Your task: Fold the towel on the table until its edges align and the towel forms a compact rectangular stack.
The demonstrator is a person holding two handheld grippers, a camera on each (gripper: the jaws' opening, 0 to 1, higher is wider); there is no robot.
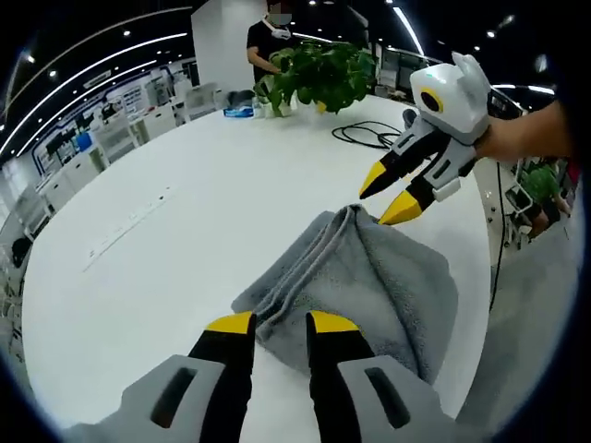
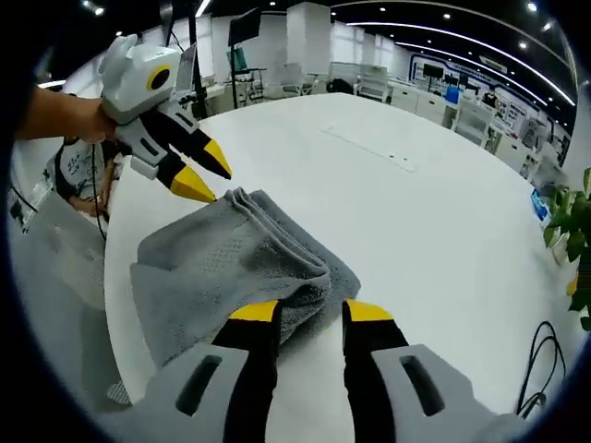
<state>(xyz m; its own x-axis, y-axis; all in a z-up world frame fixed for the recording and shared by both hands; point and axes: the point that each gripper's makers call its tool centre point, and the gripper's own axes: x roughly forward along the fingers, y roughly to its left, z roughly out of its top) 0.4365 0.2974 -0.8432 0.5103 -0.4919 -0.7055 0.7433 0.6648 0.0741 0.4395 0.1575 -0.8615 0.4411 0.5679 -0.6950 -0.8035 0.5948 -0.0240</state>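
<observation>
A grey towel (image 1: 369,286), folded into a thick, loosely bunched stack with its layered edges showing along one side, lies on a white table (image 1: 185,240) near the table's edge, at lower centre right of the left gripper view and lower left of centre in the right gripper view (image 2: 231,258). The left gripper (image 1: 280,322) rises from the bottom of its own view, yellow-tipped jaws parted and released at the towel's near corner, gripping nothing. The right gripper (image 2: 309,311) stands likewise in its view, jaws apart at the opposite corner, with cloth lying between and just beyond the tips. Each tool appears across the towel in the other's view, held by a hand (image 1: 517,137), its jaws spread just above the fabric. A potted plant (image 1: 319,74) and a black cable (image 1: 369,134) sit at the table's far end, upper centre.
</observation>
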